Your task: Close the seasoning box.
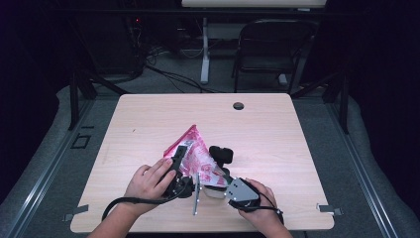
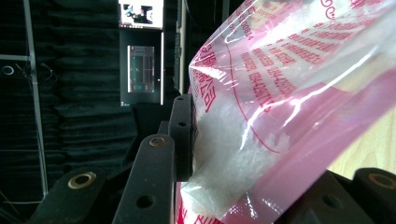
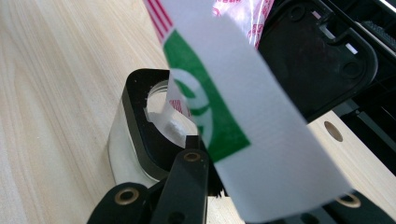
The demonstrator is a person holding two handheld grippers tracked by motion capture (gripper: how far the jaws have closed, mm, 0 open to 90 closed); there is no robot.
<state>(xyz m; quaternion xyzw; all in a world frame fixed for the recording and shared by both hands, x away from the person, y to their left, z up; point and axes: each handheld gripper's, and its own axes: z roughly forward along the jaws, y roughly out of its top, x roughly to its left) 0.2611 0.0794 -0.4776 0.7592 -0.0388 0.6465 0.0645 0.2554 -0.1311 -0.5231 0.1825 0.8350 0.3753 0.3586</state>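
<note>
The left gripper point(image 1: 181, 166) is clamped on the pink bag point(image 1: 195, 151), tilted over a jar point(image 3: 140, 135) just ahead of the right gripper point(image 1: 225, 186), whose jaws pinch the bag's white strip point(image 3: 261, 140).

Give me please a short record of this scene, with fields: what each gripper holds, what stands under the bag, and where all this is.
left gripper: shut on the pink printed bag, which holds white grains
right gripper: shut on the bag's white and green corner strip
bag position: lifted and tilted over the container
container: small, clear walls, black rim, open top, some white grains inside
black lid: on the table beside the bag
table: light wood, work done near the person's edge
</note>
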